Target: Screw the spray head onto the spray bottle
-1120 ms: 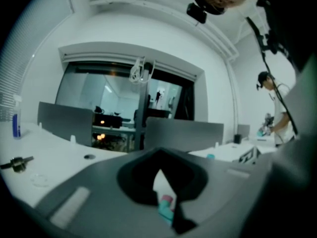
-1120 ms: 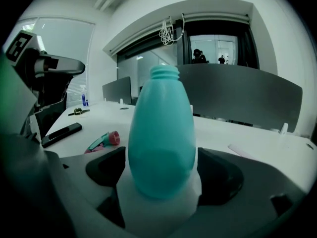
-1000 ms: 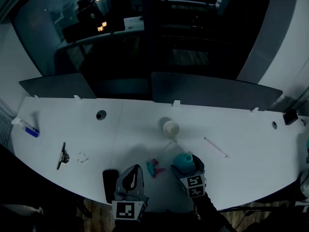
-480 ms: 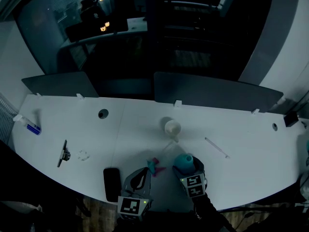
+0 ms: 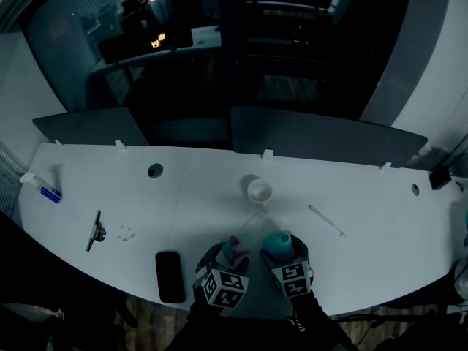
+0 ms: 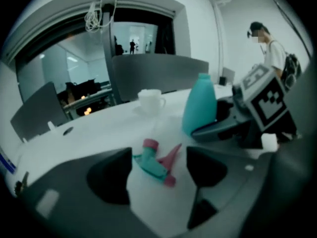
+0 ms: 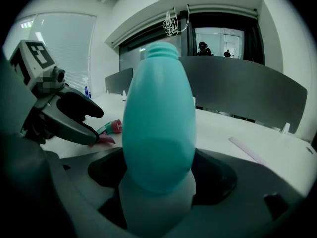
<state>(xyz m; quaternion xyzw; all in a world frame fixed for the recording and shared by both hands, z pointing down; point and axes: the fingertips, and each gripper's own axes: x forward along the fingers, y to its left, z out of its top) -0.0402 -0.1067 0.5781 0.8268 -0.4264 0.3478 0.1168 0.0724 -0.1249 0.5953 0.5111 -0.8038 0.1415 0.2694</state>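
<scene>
- Lying sideways on the white table (image 5: 219, 196), a teal spray head (image 6: 156, 161) with a pink trigger is flanked, untouched, by the jaws, just opened, of the left gripper (image 6: 158, 173).
- An uncapped teal spray bottle (image 7: 158, 118) is clamped upright by the right gripper (image 7: 158, 180), just beside it.

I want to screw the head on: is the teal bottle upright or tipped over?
Upright: the bottle stands neck-up, clamped in the right gripper.
</scene>
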